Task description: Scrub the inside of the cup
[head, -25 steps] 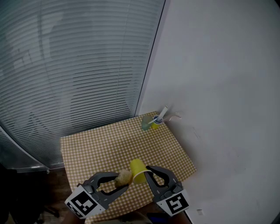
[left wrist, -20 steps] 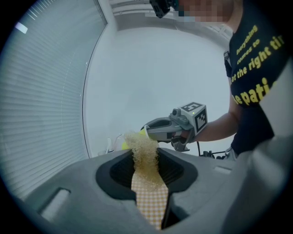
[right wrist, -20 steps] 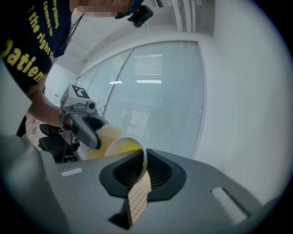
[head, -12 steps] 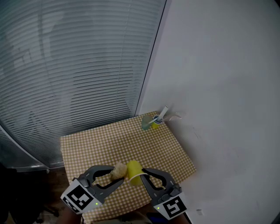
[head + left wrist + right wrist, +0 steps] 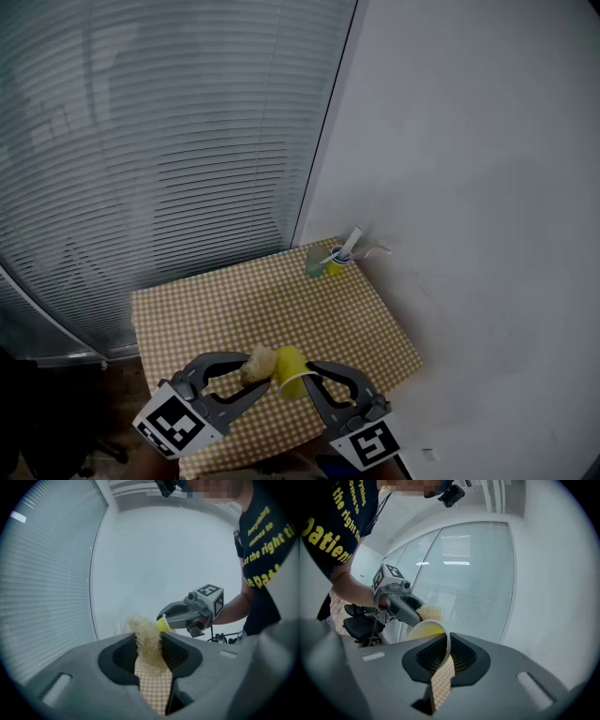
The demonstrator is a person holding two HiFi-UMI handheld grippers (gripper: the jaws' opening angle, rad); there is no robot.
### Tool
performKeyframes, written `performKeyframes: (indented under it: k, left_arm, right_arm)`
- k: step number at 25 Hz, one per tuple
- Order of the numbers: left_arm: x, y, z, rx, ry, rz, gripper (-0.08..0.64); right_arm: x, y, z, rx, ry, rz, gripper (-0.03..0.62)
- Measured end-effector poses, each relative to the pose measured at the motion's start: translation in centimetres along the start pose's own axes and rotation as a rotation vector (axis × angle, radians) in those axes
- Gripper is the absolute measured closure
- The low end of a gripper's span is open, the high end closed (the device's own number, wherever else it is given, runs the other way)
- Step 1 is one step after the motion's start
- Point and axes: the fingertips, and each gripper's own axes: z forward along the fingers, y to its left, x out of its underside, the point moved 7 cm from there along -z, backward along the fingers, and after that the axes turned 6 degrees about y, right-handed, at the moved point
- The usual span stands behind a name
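Above the checked table (image 5: 187,309), beside a white wall and blinds, the yellow cup (image 5: 292,367) hung sideways. Its rim was pinched between the nearly closed jaws of the right gripper (image 5: 307,377), mouth turned toward the left gripper (image 5: 257,371). That gripper, half closed on a scrubbing pad (image 5: 255,362), could presumably reach straight inside.

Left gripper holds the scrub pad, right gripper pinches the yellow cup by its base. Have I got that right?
Not quite. The right gripper pinches the yellow cup by its rim, not its base; the right gripper view shows the rim wall between the jaws. The left gripper does hold the scrub pad.
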Motion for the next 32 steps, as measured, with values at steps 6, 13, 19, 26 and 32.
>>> performKeyframes:
  k: [6, 13, 19, 26, 32]
  left_arm:
    - [-0.5, -1.1, -0.3, 0.023, 0.005, -0.008, 0.425]
    - [-1.2, -1.4, -0.7, 0.037, -0.001, -0.011, 0.425]
    - [-0.7, -0.5, -0.5, 0.005, -0.004, 0.005, 0.425]
    - [-0.8, 1.0, -0.8, -0.047, 0.000, 0.006, 0.425]
    - [-0.9, 1.2, -1.1, -0.061, 0.006, 0.014, 0.425]
  right_arm:
    - [0.7, -0.1, 0.2, -0.010, 0.055, -0.030, 0.566]
    - [0.5, -0.4, 0.4, 0.002, 0.049, -0.022, 0.566]
    - [0.3, 0.3, 0.1, -0.021, 0.082, -0.049, 0.566]
    - [-0.2, 1.3, 0.0, -0.052, 0.104, -0.068, 0.566]
    - [-0.4, 1.4, 0.0, -0.057, 0.093, -0.064, 0.566]
